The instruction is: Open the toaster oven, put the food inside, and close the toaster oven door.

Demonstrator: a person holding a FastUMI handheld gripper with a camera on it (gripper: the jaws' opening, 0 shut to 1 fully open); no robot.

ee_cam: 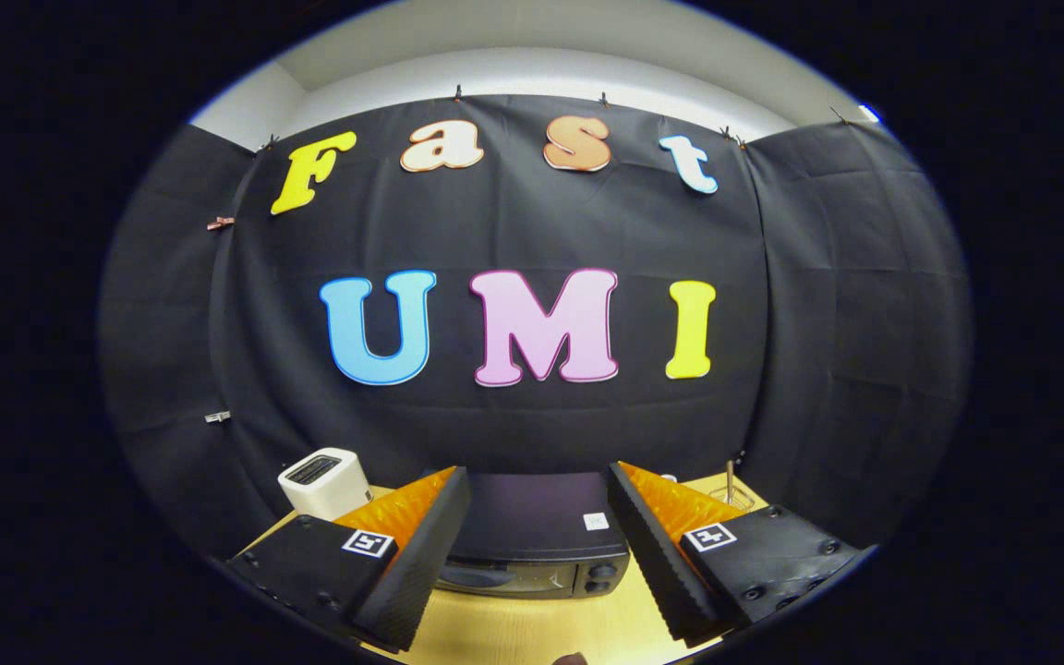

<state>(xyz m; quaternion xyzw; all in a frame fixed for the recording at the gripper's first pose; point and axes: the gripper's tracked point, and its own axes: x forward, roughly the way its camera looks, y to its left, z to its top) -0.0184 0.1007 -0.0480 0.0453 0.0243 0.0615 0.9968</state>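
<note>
The gripper (539, 554) was held above the counter (532, 633) with its two fingers spread wide apart and nothing between the pads. The toaster oven (537, 540) sat on the pale wooden counter just ahead of the fingers, seen through the gap between them, with its back close to the black cloth wall. It stood upright, its long axis running from side to side across the gap, and its front faced the gripper. The glass door (495, 577) was closed against the front, and two round knobs (599, 578) sat one above the other at the right end of that front. A small pale sticker (596, 521) lay on the dark flat top near the right side. To the left of the toaster oven, beyond the left finger, a white slot toaster (323, 482) stood on the counter with its slot facing up. Beyond the right finger a thin wire stand (731, 489) rose from the counter near the wall; what it carried could not be told. The food could not be made out.
</note>
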